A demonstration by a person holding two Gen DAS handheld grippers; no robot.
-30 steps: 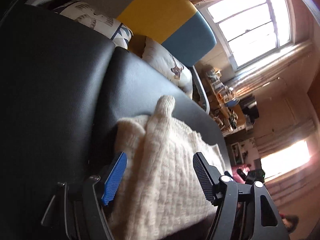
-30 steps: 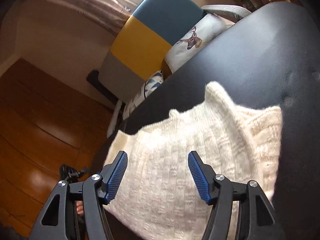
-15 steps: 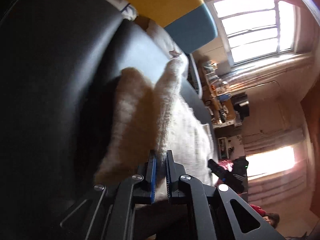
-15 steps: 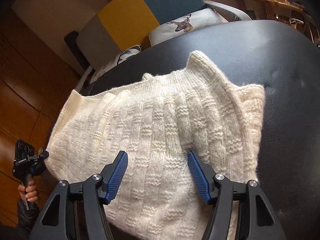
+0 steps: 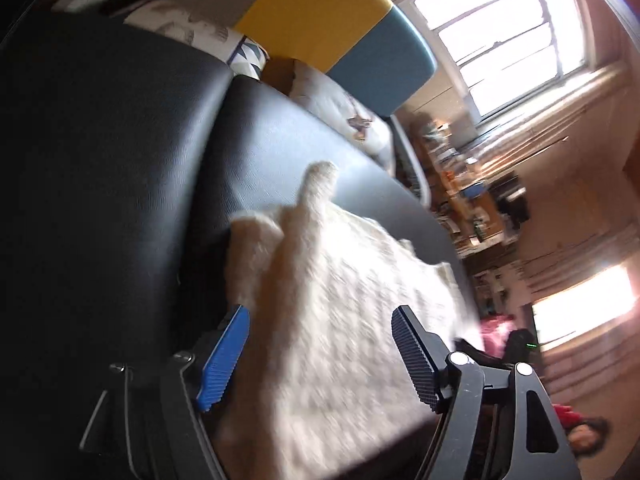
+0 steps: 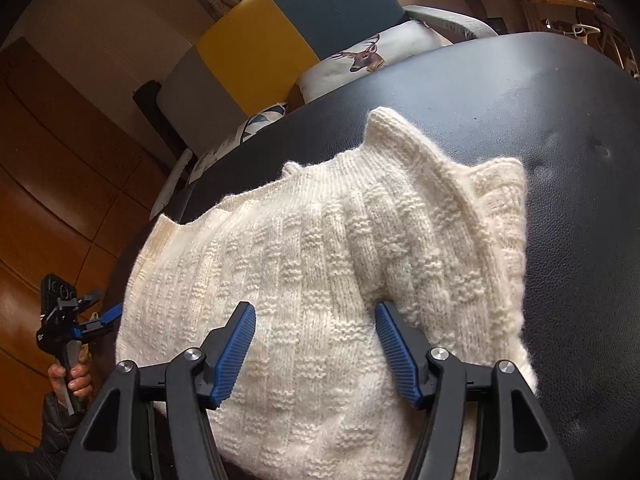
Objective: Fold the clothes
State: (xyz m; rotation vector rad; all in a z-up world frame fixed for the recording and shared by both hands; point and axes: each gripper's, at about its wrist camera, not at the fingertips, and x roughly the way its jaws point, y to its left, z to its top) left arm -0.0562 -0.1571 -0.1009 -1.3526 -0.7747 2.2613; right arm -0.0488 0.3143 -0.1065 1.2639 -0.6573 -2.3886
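Observation:
A cream knitted sweater (image 6: 320, 240) lies folded on a black leather cushion (image 6: 520, 92), with a ribbed cuff or corner sticking up at its far edge (image 6: 384, 120). My right gripper (image 6: 316, 312) hovers open just over the sweater's near part, its blue pads apart and nothing between them. In the left wrist view the sweater (image 5: 340, 280) is blurred by motion, and my left gripper (image 5: 320, 320) is open over its side edge. The right wrist view also shows the left gripper (image 6: 100, 320) at the sweater's left side, held by a hand (image 6: 70, 380).
Behind the cushion stands a chair with a yellow, teal and grey back (image 6: 288, 28), holding a deer-print pillow (image 6: 372, 56). Wooden floor (image 6: 48, 160) lies to the left. A bright window (image 5: 500, 20) and cluttered shelves (image 5: 460, 184) are to the right.
Half a second ago my left gripper was shut on the sweater's edge; it has since let go and stands open. My right gripper stayed open and moved closer in over the sweater.

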